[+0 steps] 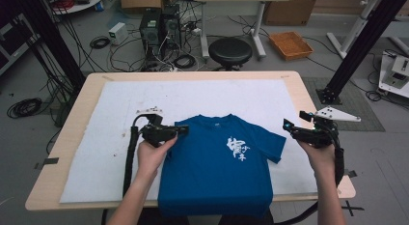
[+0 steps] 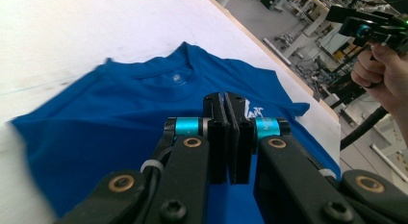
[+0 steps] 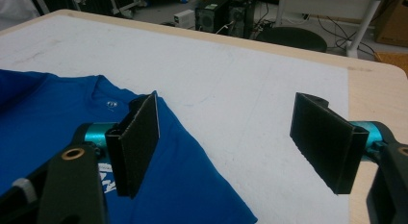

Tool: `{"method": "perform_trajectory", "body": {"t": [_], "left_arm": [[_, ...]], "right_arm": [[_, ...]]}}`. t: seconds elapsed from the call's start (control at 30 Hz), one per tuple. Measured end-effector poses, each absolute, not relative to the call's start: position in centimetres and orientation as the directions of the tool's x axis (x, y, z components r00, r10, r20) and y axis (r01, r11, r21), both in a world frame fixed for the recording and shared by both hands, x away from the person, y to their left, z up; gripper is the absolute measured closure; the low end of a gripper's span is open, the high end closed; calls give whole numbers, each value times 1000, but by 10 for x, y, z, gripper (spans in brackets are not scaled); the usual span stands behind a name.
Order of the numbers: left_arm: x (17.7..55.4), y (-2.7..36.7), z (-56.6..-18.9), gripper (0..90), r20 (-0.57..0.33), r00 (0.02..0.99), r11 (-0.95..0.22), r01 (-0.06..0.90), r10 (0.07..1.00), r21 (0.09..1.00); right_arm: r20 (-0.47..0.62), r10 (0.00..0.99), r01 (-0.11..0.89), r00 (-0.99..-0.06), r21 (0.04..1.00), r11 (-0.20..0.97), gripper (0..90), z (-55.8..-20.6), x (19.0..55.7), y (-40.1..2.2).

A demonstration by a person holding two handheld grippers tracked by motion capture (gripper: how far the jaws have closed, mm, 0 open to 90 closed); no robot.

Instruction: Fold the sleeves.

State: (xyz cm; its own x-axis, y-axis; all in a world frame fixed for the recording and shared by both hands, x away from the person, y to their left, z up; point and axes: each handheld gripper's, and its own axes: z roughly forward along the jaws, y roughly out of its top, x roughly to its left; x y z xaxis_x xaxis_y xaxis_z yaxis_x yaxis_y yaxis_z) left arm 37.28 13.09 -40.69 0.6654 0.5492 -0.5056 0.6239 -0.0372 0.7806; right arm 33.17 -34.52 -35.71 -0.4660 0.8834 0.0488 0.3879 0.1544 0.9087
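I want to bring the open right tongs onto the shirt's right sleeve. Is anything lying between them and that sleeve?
Nothing visible does. The right tongs hang open just beside the sleeve of the blue T-shirt, with bare white mat between them. The left tongs are shut at the opposite shoulder.

Left gripper (image 2: 230, 137) closed above blue T-shirt (image 2: 120, 118)

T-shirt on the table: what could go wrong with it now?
The T-shirt hangs over the table's near edge, so a hard pull could drag it off. The left claw is shut over the left sleeve side, probably pinching cloth, and tugging could bunch the shirt. The right claw waits open beside the other sleeve and could grab the white mat instead.
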Motion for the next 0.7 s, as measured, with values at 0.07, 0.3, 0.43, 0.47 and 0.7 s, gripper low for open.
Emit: {"method": "perform_trajectory", "body": {"t": [0.07, 0.3, 0.43, 0.47, 0.7], "left_arm": [[377, 120, -411, 879, -504, 664, -41, 625, 551, 779], [384, 106, -421, 560, -474, 682, -56, 601, 557, 798], [375, 119, -412, 445, -413, 701, -43, 533, 581, 845], [372, 125, -409, 443, -386, 709, -47, 507, 590, 861], [341, 180, -401, 380, -167, 686, -142, 370, 708, 918]], "right_arm": [[49, 885, 391, -464, 907, 155, 252, -357, 332, -345], [47, 887, 399, -460, 903, 159, 254, -360, 333, -347], [58, 896, 417, -440, 897, 147, 274, -363, 334, -351], [59, 899, 422, -434, 895, 145, 276, -364, 334, -353], [81, 915, 472, -395, 873, 127, 321, -375, 338, -361]]}}
